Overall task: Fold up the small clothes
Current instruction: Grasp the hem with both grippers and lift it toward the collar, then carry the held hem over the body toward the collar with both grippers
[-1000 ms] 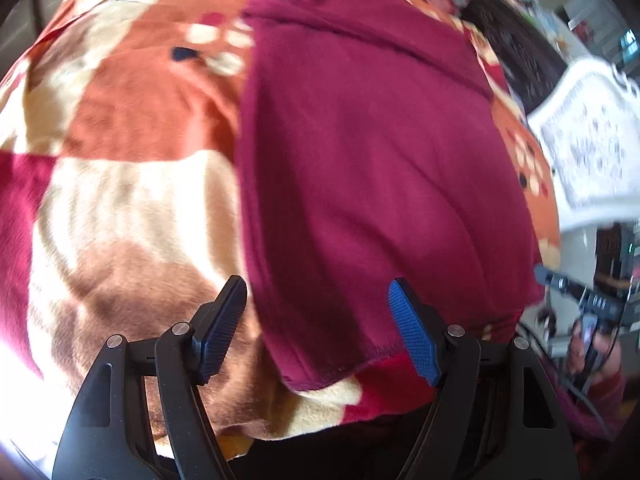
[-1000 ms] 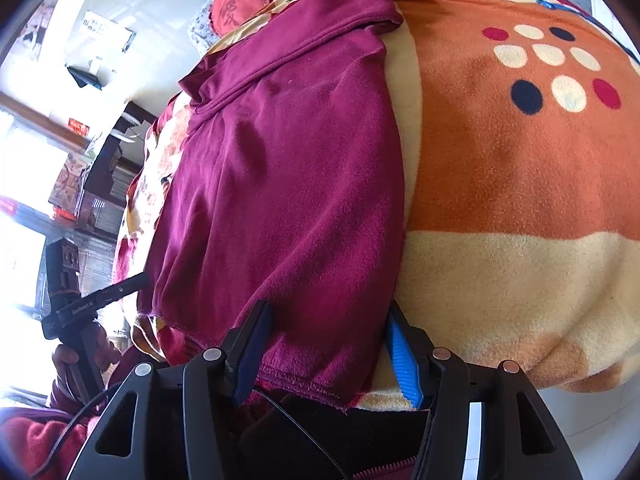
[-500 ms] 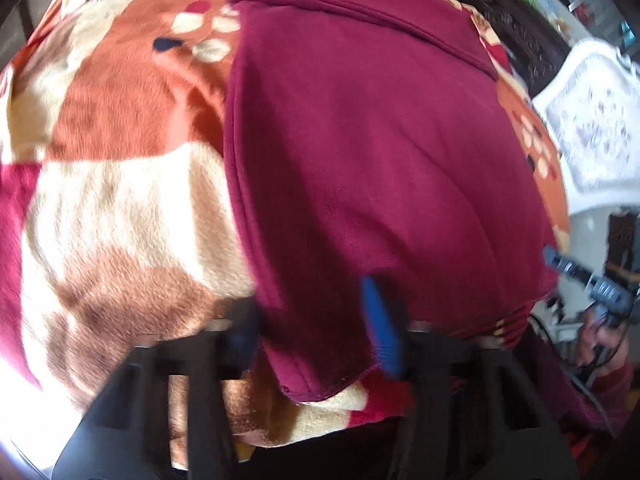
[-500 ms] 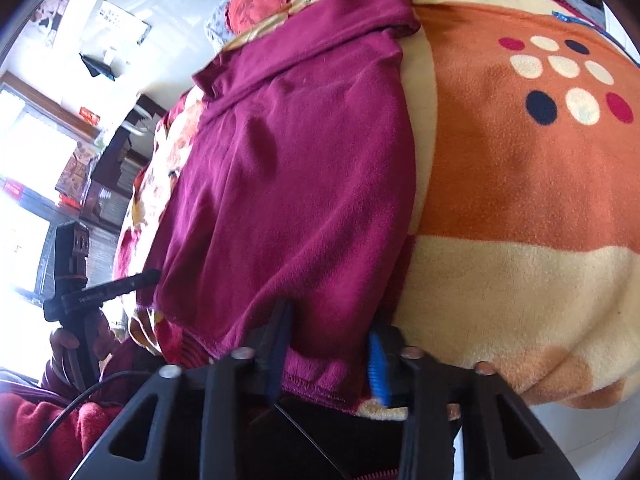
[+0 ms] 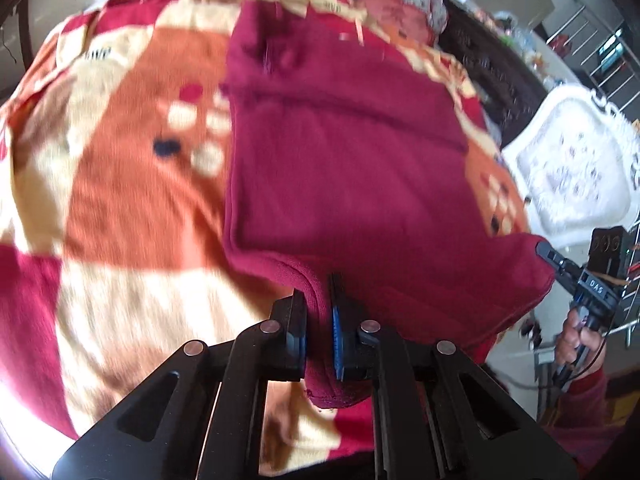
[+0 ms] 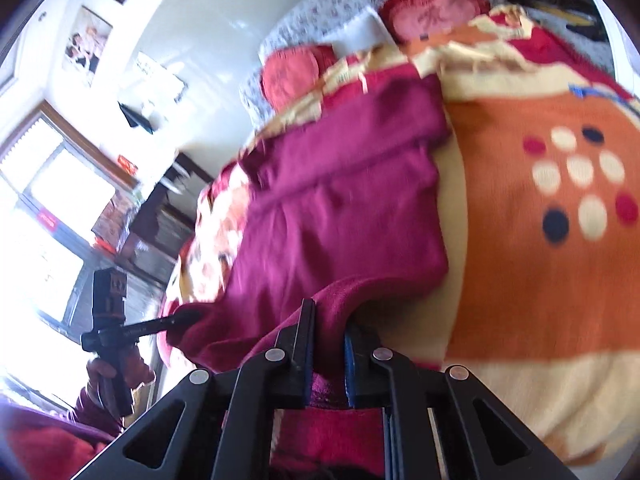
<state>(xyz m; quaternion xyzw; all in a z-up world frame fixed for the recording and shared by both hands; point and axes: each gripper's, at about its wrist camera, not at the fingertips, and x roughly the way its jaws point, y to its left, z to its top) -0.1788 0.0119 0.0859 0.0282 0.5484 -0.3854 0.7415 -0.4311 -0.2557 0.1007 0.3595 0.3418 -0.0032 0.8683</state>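
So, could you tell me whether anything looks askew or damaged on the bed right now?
Nothing stands out: the dark red fleece garment lies on the orange patterned blanket, its near edge pinched up by both tongs, with no tear visible.

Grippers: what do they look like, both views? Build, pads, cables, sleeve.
Both alike: the left gripper and right gripper are black plastic linkages with triangular cut-outs, silver pivot rivets and blue ribbed pads inside the fingers. Seen from the left wrist view, the right unit has a black pistol handle lettered "DAS", with a thin black cable trailing from it. The sleeve is dark red.
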